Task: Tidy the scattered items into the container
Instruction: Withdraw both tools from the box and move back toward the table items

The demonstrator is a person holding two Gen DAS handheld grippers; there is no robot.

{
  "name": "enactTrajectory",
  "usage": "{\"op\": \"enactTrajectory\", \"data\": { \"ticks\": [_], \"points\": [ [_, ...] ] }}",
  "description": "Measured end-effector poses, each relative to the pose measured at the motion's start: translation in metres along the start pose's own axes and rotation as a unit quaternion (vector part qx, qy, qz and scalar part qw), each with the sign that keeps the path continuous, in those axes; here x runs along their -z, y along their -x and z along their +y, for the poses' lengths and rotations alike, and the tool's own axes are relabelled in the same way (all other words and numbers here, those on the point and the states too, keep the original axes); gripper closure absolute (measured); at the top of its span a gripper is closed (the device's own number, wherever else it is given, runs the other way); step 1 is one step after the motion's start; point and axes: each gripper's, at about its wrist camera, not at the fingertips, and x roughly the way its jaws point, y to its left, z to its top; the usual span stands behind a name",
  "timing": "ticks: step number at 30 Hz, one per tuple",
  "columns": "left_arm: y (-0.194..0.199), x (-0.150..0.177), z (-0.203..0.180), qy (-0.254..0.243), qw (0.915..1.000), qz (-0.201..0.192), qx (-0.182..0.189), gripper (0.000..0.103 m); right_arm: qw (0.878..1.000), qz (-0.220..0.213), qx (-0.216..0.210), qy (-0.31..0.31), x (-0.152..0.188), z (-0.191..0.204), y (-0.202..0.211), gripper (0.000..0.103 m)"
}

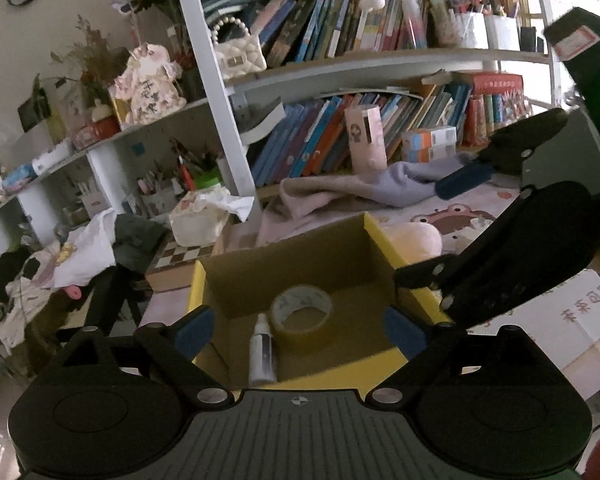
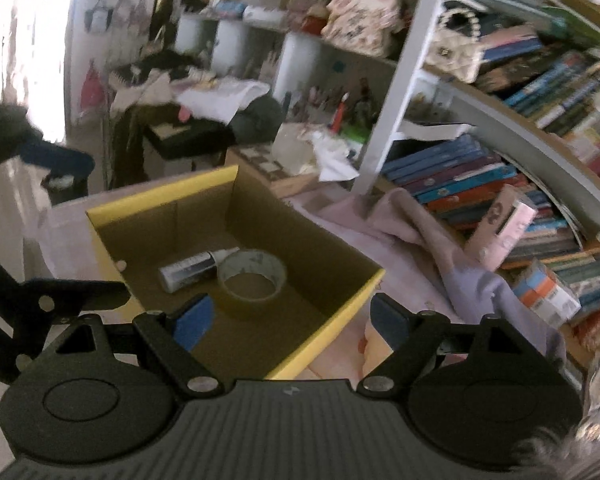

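A yellow-rimmed cardboard box (image 1: 374,232) stands on the table and shows in the right wrist view (image 2: 332,322) too. Inside lie a roll of tape (image 1: 302,314) (image 2: 254,276) and a small white spray bottle (image 1: 262,354) (image 2: 190,270) beside it. My left gripper (image 1: 300,334) is open and empty, hovering over the box's near edge. My right gripper (image 2: 290,322) is open and empty over the box's right corner. The right gripper also shows at the right of the left wrist view (image 1: 466,178), fingers apart.
A pale round plush item (image 1: 418,240) lies just right of the box. A lilac cloth (image 1: 380,190) lies behind it. Bookshelves (image 1: 380,60) with a pink carton (image 1: 366,138) stand behind. A tissue box (image 1: 198,218) and a clothes pile (image 1: 84,252) are at the left.
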Motion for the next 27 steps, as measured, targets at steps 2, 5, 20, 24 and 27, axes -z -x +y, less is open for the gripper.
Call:
{"op": "enactTrajectory", "data": {
  "ticks": [2,5,20,24,27],
  "points": [
    [0.012,0.003,-0.002,0.010,0.9999,-0.007,-0.003,0.008,1.000,-0.014,0.009,-0.015,0.007,0.001,0.014,0.017],
    [0.028,0.007,-0.006,0.031,0.9994,-0.016,-0.007,0.008,0.998,-0.034,0.025,-0.035,0.019,0.003,0.034,0.017],
    [0.073,0.046,-0.036,0.060,0.9966,-0.030,-0.049,0.008,0.993,-0.075,0.070,-0.065,0.072,0.025,0.100,0.003],
    [0.083,0.058,-0.045,0.082,0.9939,-0.037,-0.063,0.008,0.991,-0.076,0.086,-0.075,0.084,0.029,0.109,0.002],
    [0.090,0.066,-0.052,0.085,0.9929,-0.044,-0.070,0.008,0.990,-0.063,0.097,-0.079,0.096,0.032,0.112,0.002]
  ]
}}
